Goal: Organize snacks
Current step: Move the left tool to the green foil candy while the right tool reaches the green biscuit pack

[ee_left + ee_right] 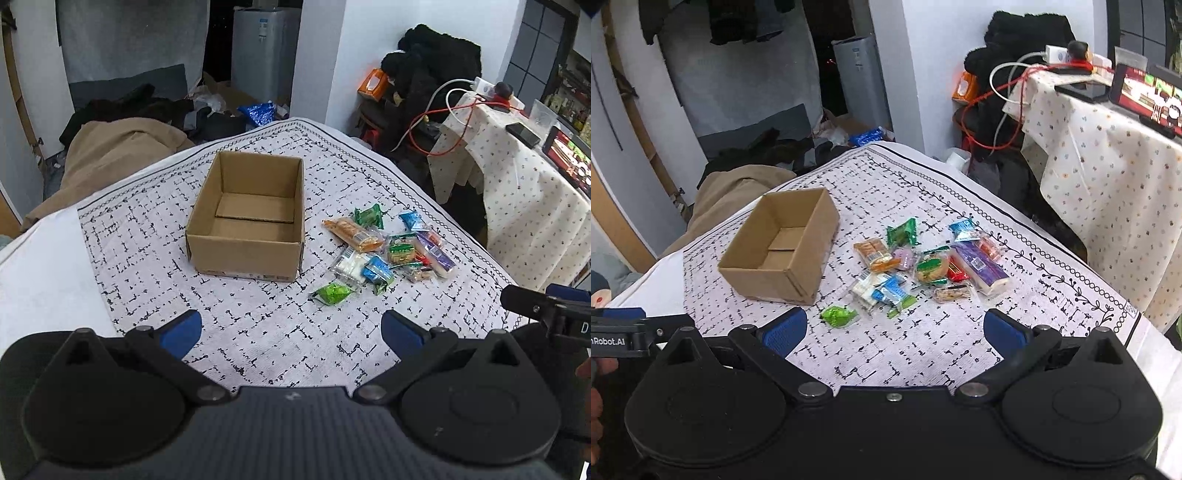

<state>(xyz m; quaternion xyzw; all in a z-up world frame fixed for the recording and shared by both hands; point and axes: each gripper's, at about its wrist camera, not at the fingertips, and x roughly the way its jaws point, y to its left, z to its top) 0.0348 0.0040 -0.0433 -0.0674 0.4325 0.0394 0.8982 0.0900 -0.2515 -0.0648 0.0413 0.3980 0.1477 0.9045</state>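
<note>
An empty open cardboard box (245, 254) stands on the patterned table cloth; it also shows in the right wrist view (783, 286). To its right lies a loose pile of wrapped snacks (388, 251) (923, 266): an orange cracker pack (354, 230) (877, 254), a purple pack (979, 266), blue and green packets. A bright green candy (332, 293) (839, 316) lies nearest me. My left gripper (291, 328) is open and empty, held back from the box. My right gripper (894, 328) is open and empty, short of the pile.
The table cloth (258, 332) ends at a drop on the right. A side table with a floral cloth (1108, 166) holds a power strip, cables and a lit screen. Beige fabric (110, 155) and clutter lie beyond the far-left edge.
</note>
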